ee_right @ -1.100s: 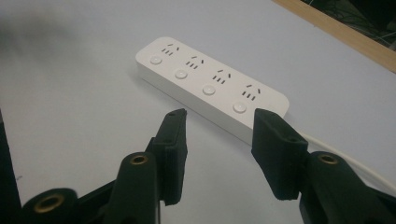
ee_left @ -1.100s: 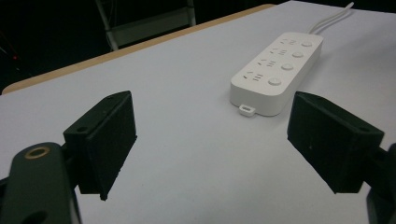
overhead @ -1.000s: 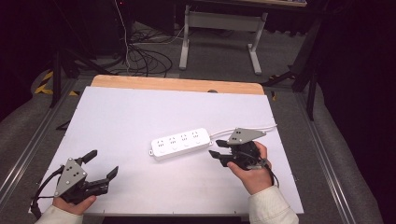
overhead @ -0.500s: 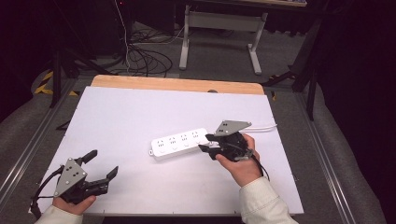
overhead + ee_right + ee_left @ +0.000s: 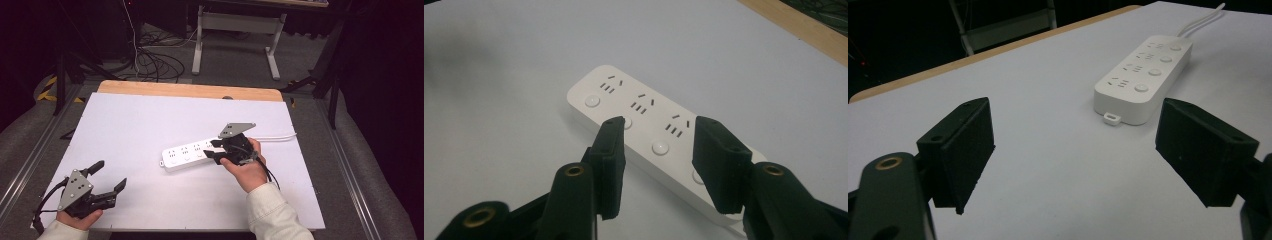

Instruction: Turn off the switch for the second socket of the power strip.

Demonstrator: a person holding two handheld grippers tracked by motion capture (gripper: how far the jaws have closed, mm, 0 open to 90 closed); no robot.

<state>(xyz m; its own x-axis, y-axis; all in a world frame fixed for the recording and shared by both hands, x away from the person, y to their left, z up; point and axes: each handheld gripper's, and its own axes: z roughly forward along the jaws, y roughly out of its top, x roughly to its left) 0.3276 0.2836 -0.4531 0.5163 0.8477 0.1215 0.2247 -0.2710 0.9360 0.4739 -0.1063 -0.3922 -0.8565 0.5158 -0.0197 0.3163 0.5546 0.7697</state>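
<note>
The long white plastic power strip (image 5: pixel 192 154) lies mid-counter (image 5: pixel 150 120) on the white sheet. Right gripper view shows its socket slots and round buttons, which the high view blurs. Right gripper (image 5: pixel 212 149) has slid over from beside the strip's cord end, jaws partly spread, straddling it. Left gripper (image 5: pixel 107 176) sits spread wide, nearer the person than the strip. No readable writing.

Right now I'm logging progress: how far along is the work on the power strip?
Early. Done: the right tool has reached the power strip and hangs over its cord end, jaws apart. In hand: nothing gripped or pressed yet. Left: any grip or button press; the left tool waits open, well away from the strip.
</note>
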